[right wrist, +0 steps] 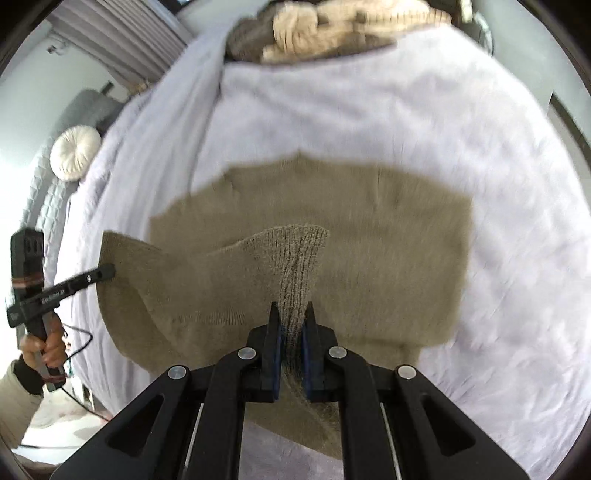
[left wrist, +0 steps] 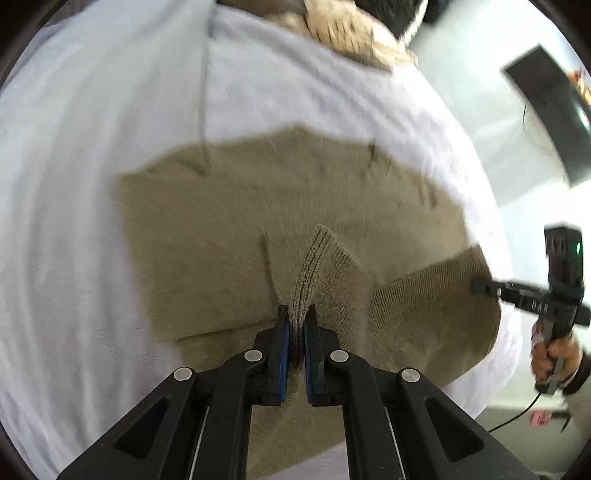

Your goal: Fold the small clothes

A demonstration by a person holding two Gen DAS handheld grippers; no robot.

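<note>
— Khaki knit, soft and ribbed at the hem: the sweater (left wrist: 229,229) lies mostly flat on the pale lavender bedspread (left wrist: 74,184), with its near edge lifted.

— We have that edge in both tools. Our left gripper (left wrist: 297,314) is clamped on a pinch of ribbed hem; our right gripper (right wrist: 291,310) grips another pinch of the same hem, jaws nearly closed with knit bunched between them.

— Handling, as we judge it: light, limp, stretchy. It will sag between the two holds and drag on the bedspread rather than slide.

— So the ribbing is the place to hold; it is thicker and should not slip from the pads. We would keep the two pinches well apart and level so the fold line stays straight.

— Noted at the far edge: a heap of cream and brown clothes (right wrist: 317,26), apart from the sweater.

— Frames are motion-blurred; finer creases we cannot make out.
</note>
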